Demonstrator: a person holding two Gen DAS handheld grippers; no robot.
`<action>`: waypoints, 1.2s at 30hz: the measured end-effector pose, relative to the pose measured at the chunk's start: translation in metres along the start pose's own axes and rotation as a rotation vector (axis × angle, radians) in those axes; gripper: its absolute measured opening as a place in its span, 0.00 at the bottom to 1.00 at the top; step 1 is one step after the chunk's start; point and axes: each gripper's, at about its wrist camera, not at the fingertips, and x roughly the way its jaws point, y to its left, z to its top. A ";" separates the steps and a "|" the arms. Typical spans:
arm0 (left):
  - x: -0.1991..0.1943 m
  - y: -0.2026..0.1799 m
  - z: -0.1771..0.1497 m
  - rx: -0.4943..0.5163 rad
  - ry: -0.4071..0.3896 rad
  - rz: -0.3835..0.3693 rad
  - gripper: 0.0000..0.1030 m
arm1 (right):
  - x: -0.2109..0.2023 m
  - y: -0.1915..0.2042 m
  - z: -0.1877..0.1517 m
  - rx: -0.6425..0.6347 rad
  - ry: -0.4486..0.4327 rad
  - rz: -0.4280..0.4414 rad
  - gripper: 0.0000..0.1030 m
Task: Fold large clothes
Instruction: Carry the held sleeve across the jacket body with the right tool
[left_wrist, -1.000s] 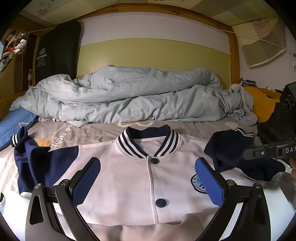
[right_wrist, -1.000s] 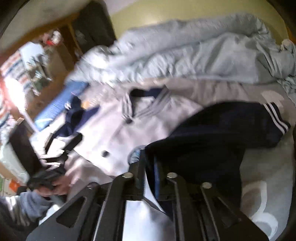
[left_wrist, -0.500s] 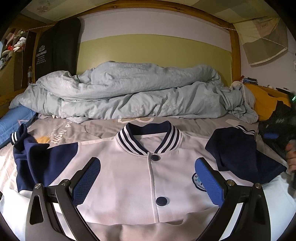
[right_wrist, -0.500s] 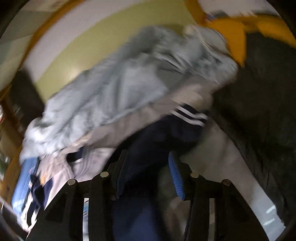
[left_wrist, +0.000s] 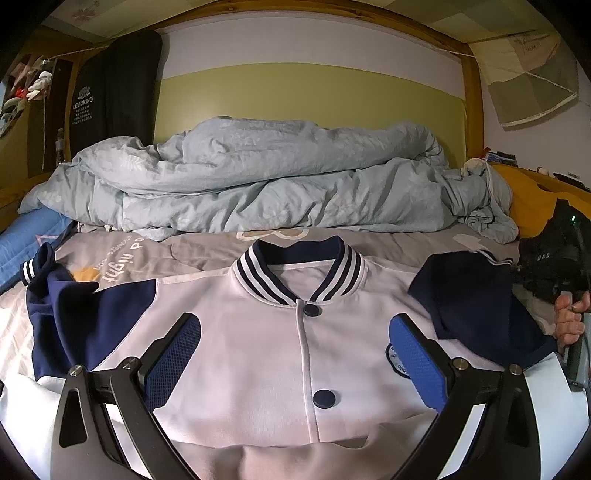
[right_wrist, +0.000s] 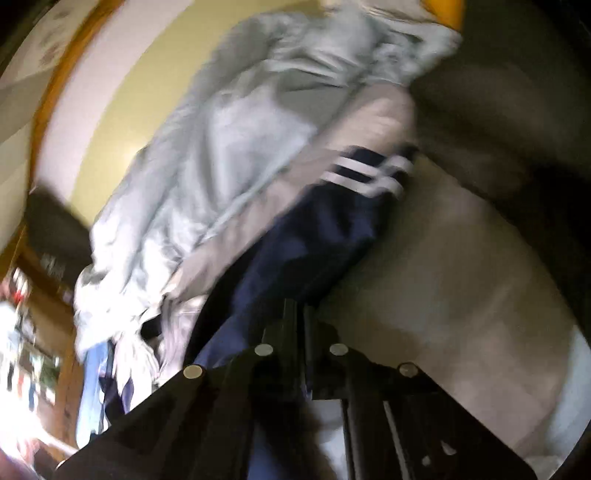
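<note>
jacket: white varsity-style jacket (left_wrist: 258, 350) with navy sleeves, striped rib collar and two navy snap buttons, lying face up and buttoned on the bed (left_wrist: 207, 251), collar toward the headboard end and hem at the near edge

handling: looks like light, soft knit, nothing stiff in it; it'll drape and bunch wherever you lift it, and I'd guess the smooth white body slides a bit on the sheet

right sleeve: navy right sleeve (right_wrist: 314, 236) is already thrown in over the chest on the bed's right side, striped cuff pointing toward the duvet (left_wrist: 258, 184)

left sleeve: left sleeve (left_wrist: 66, 317) sprawls out toward the bed's left edge, cuff curled up

where to grab: cuffs, shoulder seams and hem corners are the thicker bits; pinch there, not mid-panel, or it just tents

left gripper: left gripper (left_wrist: 295, 354) hovers over the chest, jaws wide apart, nothing between them

right gripper: right gripper (right_wrist: 299, 321) has just been closing; jaws are together now at the near end of the navy sleeve. Picture's too blurry to say if cloth is pinched

writing: chest badge (left_wrist: 397, 360) is half hidden, unreadable; sheet print reads something like "good night"; black hanging garment (left_wrist: 110, 92) says roughly "LEBOKING"; "DAS" on the black thing at the right edge (left_wrist: 550, 258)
</note>
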 end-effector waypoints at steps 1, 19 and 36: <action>-0.002 0.001 0.000 -0.004 -0.005 0.009 1.00 | -0.004 0.011 -0.001 -0.044 -0.008 0.021 0.03; -0.012 0.018 0.006 0.051 0.014 0.134 1.00 | 0.012 0.172 -0.126 -0.465 0.309 0.061 0.15; 0.038 -0.038 -0.004 0.153 0.265 -0.291 0.73 | -0.034 0.141 -0.089 -0.386 0.034 -0.248 0.27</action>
